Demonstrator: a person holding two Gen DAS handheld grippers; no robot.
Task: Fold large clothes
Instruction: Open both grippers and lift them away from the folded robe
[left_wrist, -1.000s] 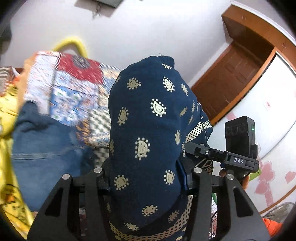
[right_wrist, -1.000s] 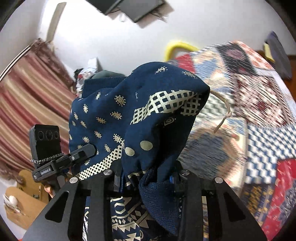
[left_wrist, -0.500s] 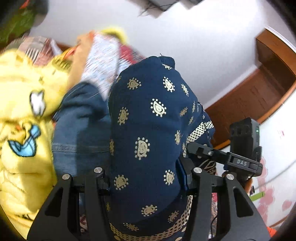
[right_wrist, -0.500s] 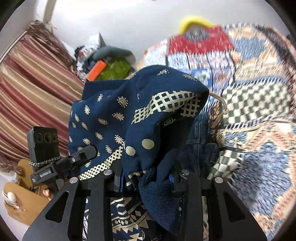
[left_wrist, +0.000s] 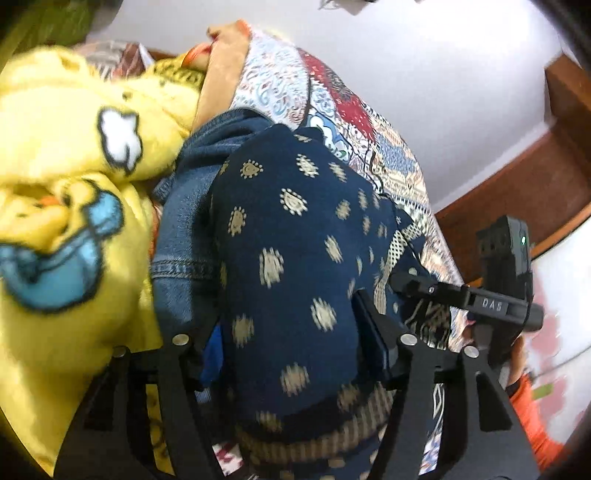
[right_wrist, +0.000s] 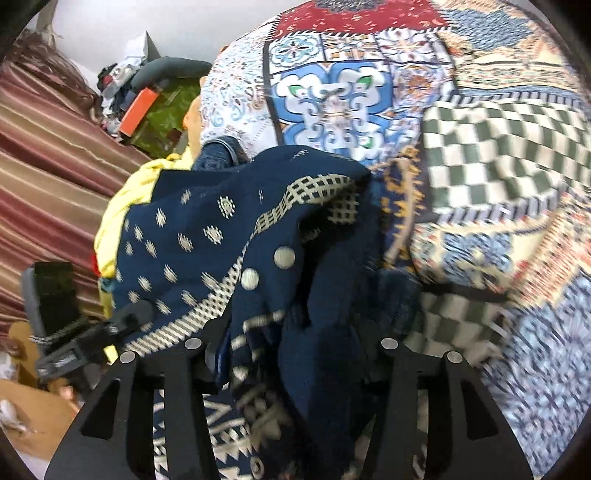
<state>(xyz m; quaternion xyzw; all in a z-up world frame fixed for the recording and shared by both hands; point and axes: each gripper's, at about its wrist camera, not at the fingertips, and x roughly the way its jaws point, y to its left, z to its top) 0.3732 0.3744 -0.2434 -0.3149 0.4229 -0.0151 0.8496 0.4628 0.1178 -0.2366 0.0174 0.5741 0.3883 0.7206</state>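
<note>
A: Nearest the left camera, what has the left hand-held gripper got?

B: Its two black fingers are clamped on a thick bunch of the navy knitted garment with cream dotted motifs. The cloth bulges up between them and fills the middle of the view.

A: And the right one?

B: The same. The right hand-held gripper pinches a hanging fold of that navy garment, where a cream lattice band and two round cream dots show. The jaws stand only as far apart as the wad of cloth forces them.

A: Where does the garment sit, then?

B: Held up off the bed between the two grippers, draped over their fingers. Whether its lower edge touches the bed I cannot tell.

A: What lies behind it?

B: Just beyond, on the left side, a blue denim piece, touching the navy cloth. Beside that, a yellow fleece blanket with a blue and white cartoon print. Farther off, the patchwork bedspread of red, blue and green-checked squares covers the bed. At the far left, a striped maroon curtain.
</note>
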